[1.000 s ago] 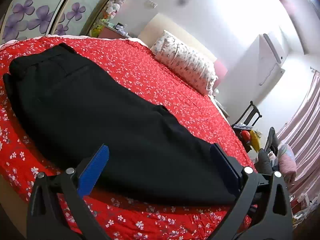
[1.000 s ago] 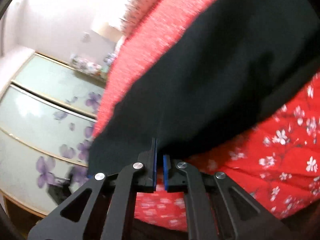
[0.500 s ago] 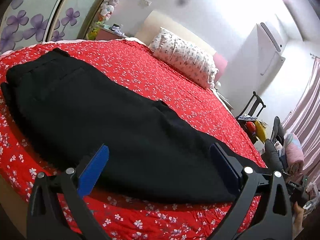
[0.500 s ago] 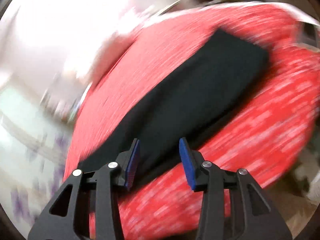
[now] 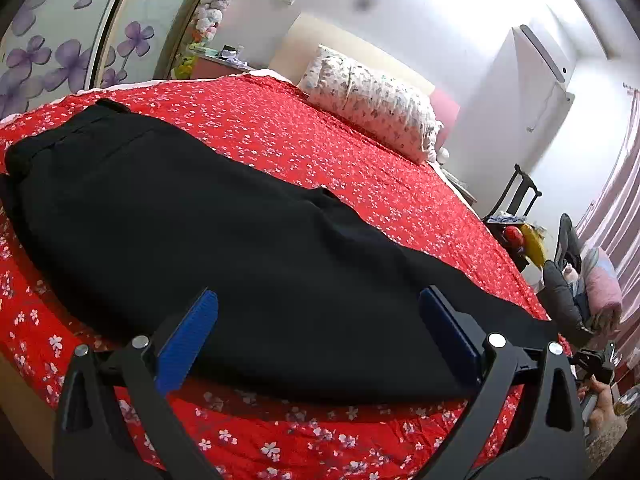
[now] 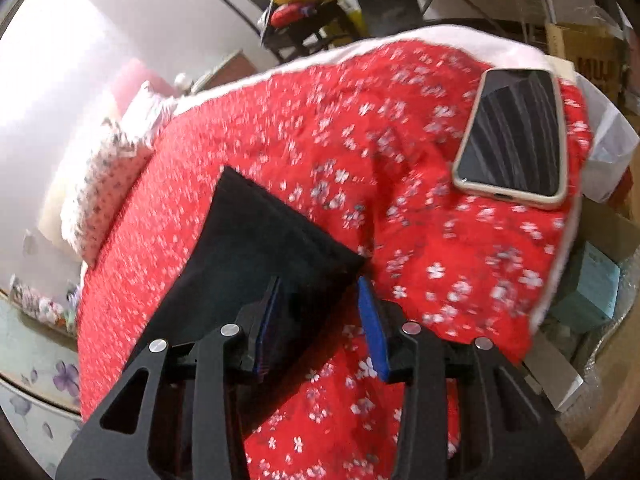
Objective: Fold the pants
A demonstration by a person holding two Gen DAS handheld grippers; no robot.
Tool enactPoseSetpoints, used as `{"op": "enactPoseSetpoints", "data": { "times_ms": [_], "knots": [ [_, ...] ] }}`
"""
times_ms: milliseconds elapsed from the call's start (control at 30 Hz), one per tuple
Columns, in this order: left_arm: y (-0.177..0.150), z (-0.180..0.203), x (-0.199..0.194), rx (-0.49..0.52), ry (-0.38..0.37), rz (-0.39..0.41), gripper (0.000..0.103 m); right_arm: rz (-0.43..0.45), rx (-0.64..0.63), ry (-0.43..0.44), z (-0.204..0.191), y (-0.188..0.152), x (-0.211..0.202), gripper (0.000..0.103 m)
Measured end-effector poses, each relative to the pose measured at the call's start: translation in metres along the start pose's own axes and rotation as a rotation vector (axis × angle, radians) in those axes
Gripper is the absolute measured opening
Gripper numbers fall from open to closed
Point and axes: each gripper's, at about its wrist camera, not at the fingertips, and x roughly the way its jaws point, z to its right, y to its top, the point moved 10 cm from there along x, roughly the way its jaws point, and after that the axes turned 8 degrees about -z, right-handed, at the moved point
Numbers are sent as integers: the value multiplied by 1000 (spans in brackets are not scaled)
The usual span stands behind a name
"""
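Note:
Black pants (image 5: 200,220) lie folded lengthwise along the near side of a red flowered bed cover (image 5: 340,152), waistband at the far left. My left gripper (image 5: 318,294) hovers over their near edge, jaws wide open with nothing gripped. In the right wrist view the pants' leg end (image 6: 256,240) shows as a black corner on the cover (image 6: 320,120). My right gripper (image 6: 319,280) points down at that corner. Its jaws are closing, and the corner lies between the blue pads without being pressed.
A phone (image 6: 516,136) lies on the bed corner beyond the leg end. A patterned pillow (image 5: 372,100) sits at the head of the bed. A black chair (image 5: 516,196) with clutter stands beside the bed, and boxes (image 6: 592,280) sit off the bed's end.
The right gripper has gone from shut to open and swung along the pants to their leg end, with its jaws now a little narrower. The left gripper has barely shifted.

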Motion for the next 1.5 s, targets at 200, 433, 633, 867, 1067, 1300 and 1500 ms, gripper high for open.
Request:
{"op": "enactPoseSetpoints", "data": {
  "times_ms": [200,433,633,867,1067,1300,1500],
  "knots": [
    [-2,3,6,19,15,-10,101,93,-170,-36,-22,8,-17,11],
    [-1,4,8,21,19,-8,101,69,-170,-119,-6,18,-1,11],
    [-1,4,9,20,11,-11,101,12,-20,-17,13,9,-11,50],
    [-1,3,9,8,1,-10,101,-42,123,112,29,-1,-11,49],
    [0,-2,6,3,12,0,101,-18,117,159,20,3,-6,45],
    [1,-5,6,-9,13,1,101,1,74,125,13,5,3,41],
    [1,-8,5,-13,12,2,101,67,-6,151,-4,10,-7,14]
  ]
}}
